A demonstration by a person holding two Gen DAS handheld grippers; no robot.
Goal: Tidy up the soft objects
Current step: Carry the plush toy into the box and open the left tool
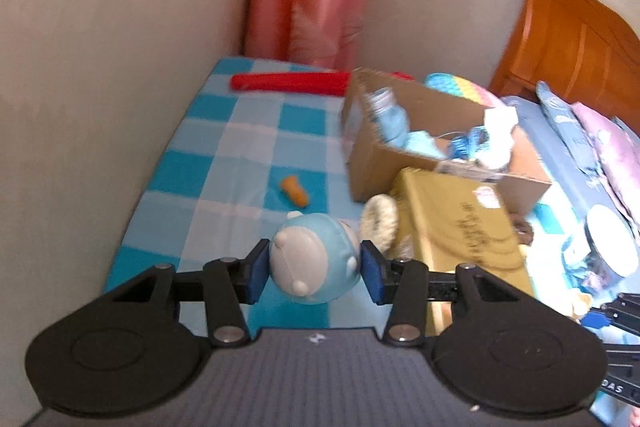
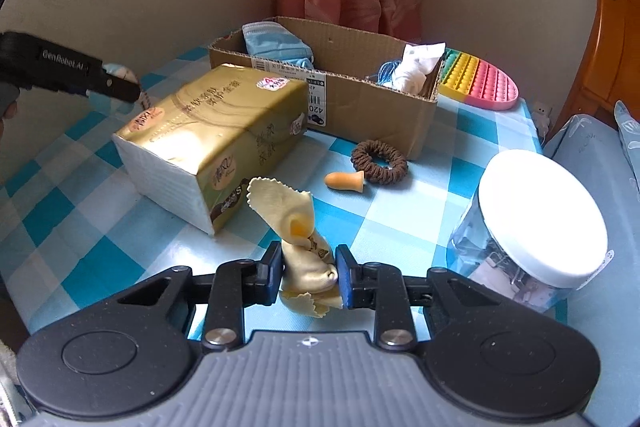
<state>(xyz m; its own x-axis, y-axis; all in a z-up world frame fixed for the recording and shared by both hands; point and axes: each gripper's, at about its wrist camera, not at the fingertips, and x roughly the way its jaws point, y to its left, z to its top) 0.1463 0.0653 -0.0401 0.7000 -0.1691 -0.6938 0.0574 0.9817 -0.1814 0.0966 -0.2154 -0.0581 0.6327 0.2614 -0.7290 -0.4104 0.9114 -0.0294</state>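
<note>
The left hand-held gripper (image 1: pixel 314 269) is squeezing a round blue-and-white plush (image 1: pixel 312 259) above the checked surface (image 1: pixel 224 151). The right hand-held gripper (image 2: pixel 309 273) is pinching a crumpled yellow cloth (image 2: pixel 298 227), its long axis running upward toward 11 o'clock. The box (image 2: pixel 360 99) is sitting at 12 o'clock, the tissue pack (image 2: pixel 212 131) at 10 o'clock, and an orange earplug (image 2: pixel 344 182) is pointing toward 9 o'clock beside a brown scrunchie (image 2: pixel 379 159).
</note>
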